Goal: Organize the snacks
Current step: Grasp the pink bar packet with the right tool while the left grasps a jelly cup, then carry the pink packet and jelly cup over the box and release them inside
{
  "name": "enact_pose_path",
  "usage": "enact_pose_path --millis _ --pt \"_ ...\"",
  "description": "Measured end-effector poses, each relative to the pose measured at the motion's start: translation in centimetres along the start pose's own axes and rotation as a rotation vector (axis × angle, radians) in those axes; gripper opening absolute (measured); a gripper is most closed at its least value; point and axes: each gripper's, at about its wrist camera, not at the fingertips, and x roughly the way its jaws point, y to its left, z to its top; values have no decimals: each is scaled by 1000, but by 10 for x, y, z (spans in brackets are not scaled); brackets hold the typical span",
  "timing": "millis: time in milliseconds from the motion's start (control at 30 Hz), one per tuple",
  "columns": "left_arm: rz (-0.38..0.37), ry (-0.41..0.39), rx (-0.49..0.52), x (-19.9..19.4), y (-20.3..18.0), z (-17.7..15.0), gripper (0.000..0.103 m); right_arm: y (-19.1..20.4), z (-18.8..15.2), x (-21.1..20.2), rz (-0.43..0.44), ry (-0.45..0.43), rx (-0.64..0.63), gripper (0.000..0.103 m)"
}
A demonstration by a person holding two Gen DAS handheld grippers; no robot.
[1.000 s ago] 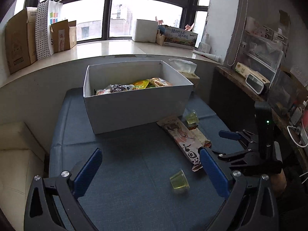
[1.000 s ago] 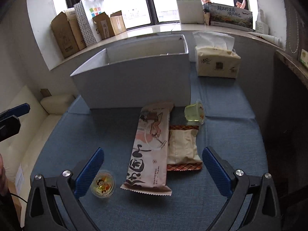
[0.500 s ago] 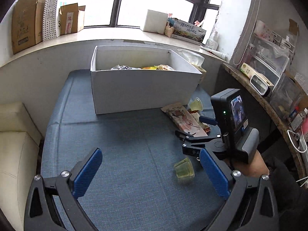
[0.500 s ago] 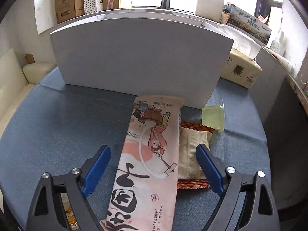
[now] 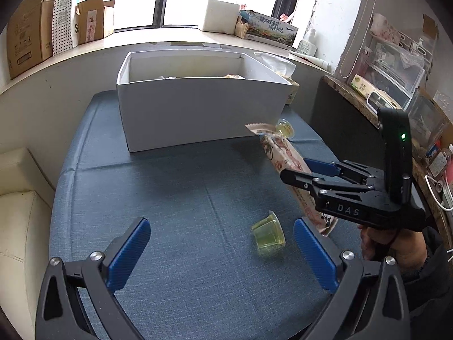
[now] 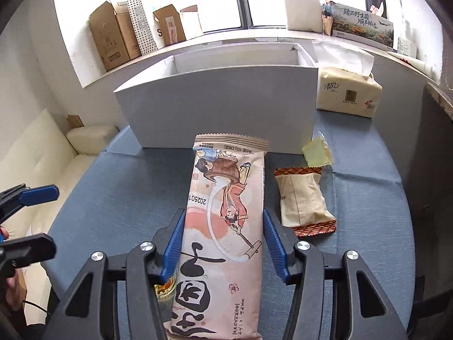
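My right gripper (image 6: 223, 243) is shut on a long pink snack packet (image 6: 226, 215) and holds it lifted, its far end toward the white box (image 6: 220, 113). In the left wrist view the right gripper (image 5: 297, 170) grips that packet (image 5: 283, 155) above the blue table. My left gripper (image 5: 220, 249) is open and empty, low over the table, with a green jelly cup (image 5: 267, 233) lying near its right finger. A beige snack packet (image 6: 303, 198) and a second jelly cup (image 6: 315, 153) lie right of the pink packet. The box (image 5: 198, 113) holds several snacks.
A tissue pack (image 6: 348, 93) stands right of the box. Cardboard boxes (image 5: 25, 42) line the windowsill. A cream cushion (image 5: 19, 212) lies left of the table. A dark shelf (image 5: 354, 113) with clutter stands at the right.
My right gripper closed on the pink packet and lifted it off the table. My left gripper shifted slightly closer to the near jelly cup.
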Motion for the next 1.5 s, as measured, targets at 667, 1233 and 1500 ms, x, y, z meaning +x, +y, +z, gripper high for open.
enact_pose_path --millis 667,1233,1500 --pt "77 190 227 93 -68 -17 101 -48 -11 -58 -45 -87 122 58" --pt "-20 147 71 65 -33 -11 38 -46 -18 -51 -23 -56 129 58" --pt "-7 38 13 19 -12 11 29 -41 -14 -48 -14 -58 112 58"
